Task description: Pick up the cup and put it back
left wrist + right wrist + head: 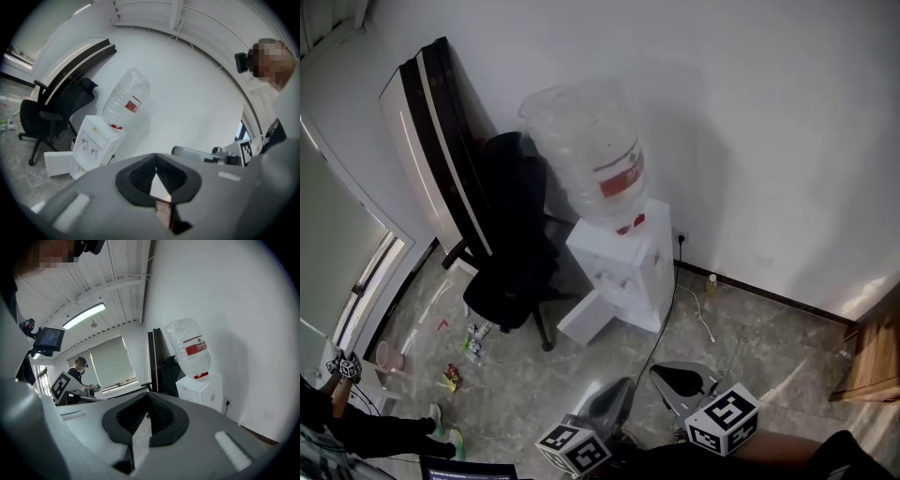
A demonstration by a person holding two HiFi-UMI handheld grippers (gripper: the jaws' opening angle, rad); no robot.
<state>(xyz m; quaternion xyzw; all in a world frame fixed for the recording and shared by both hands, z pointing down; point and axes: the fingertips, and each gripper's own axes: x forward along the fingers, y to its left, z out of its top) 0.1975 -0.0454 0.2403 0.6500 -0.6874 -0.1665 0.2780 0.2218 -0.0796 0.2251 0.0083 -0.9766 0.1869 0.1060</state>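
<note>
A small pink cup (386, 354) stands low at the far left of the head view, near a seated person; it does not appear in either gripper view. My left gripper (617, 386) and right gripper (677, 373) hang side by side at the bottom centre, far from the cup, with their marker cubes below them. In the left gripper view the left gripper (157, 158) has its jaws together with nothing between them. The right gripper (149, 398) looks the same in its own view. Both point toward a white water dispenser (623, 267).
The dispenser (93, 143) carries a large clear bottle (591, 159). A black office chair (511, 253) and a folded panel (431, 141) stand left of it by the wall. Litter (464, 352) lies on the marble floor. A wooden cabinet (874, 361) is at the right.
</note>
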